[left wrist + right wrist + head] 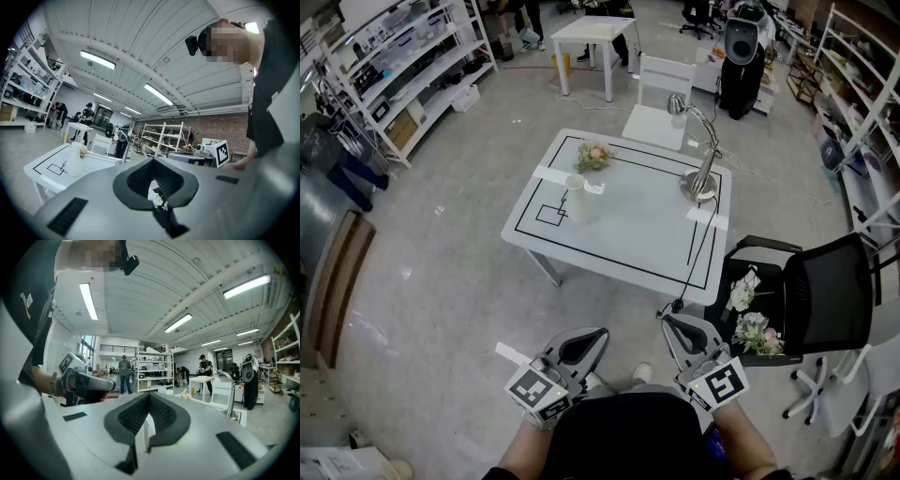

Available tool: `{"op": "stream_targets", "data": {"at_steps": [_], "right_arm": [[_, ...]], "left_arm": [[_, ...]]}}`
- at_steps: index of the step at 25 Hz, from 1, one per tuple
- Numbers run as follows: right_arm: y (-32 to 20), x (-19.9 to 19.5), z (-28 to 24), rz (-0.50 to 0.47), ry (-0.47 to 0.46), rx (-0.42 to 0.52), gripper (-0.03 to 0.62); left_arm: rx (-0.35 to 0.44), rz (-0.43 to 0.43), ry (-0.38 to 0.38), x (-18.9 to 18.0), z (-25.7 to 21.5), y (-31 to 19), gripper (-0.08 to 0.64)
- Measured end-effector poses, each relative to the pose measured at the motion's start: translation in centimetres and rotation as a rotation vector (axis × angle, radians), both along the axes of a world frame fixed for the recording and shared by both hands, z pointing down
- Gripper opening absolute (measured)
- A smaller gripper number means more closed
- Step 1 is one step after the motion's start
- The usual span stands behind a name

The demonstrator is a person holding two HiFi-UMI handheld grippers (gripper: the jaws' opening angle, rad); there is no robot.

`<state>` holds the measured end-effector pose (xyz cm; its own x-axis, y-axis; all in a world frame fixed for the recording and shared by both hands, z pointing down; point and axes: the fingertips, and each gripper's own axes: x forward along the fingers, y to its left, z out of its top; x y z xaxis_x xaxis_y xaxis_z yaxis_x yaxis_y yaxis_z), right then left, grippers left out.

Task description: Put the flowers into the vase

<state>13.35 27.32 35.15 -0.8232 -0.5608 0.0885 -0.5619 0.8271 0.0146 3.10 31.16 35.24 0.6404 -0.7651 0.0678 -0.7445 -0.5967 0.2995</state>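
Vase (pixel 580 200) on table (pixel 642 230), flowers (pixel 593 156) behind; other flowers (pixel 757 334) on chair (pixel 827 291) rt.

White table (pixel 637 230) ahead of me, black lines marked on top. On it: white vase (pixel 579 199) left of middle, pink flower bunch (pixel 593 156) near far edge, desk lamp (pixel 699 184) at right. Black chair (pixel 830 291) beside table carries loose flowers (pixel 757 335).

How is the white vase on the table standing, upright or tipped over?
Upright: the vase stands on its base on the table, mouth upward, in both the head view and the left gripper view.
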Motion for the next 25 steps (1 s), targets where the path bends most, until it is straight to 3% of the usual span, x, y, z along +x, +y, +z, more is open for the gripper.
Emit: {"op": "stream_targets", "data": {"at_steps": [3,6,12,17,25], "right_arm": [[-0.1,-0.3,0.4,-0.018,0.006,-0.004,0.011],[-0.1,-0.4,0.4,-0.032,0.015,0.002,0.011],[-0.5,0.1,0.4,-0.033,0.018,0.008,0.011],[-1.2,1.2,0.3,-0.025,-0.017,0.005,0.011],[-3.1,4.5,0.5,-0.009,-0.063,-0.021,0.011]], "left_arm": [[-0.029,-0.027,-0.03,-0.1,0.4,-0.4,0.002],[-0.061,-0.047,0.003,-0.3,0.4,-0.8,0.002],[0.012,-0.032,0.067,0.2,-0.8,-1.2,0.003],[0.017,-0.039,-0.008,1.2,0.0,-1.8,0.003],[0.006,-0.049,-0.025,3.8,0.5,-3.6,0.003]]}}
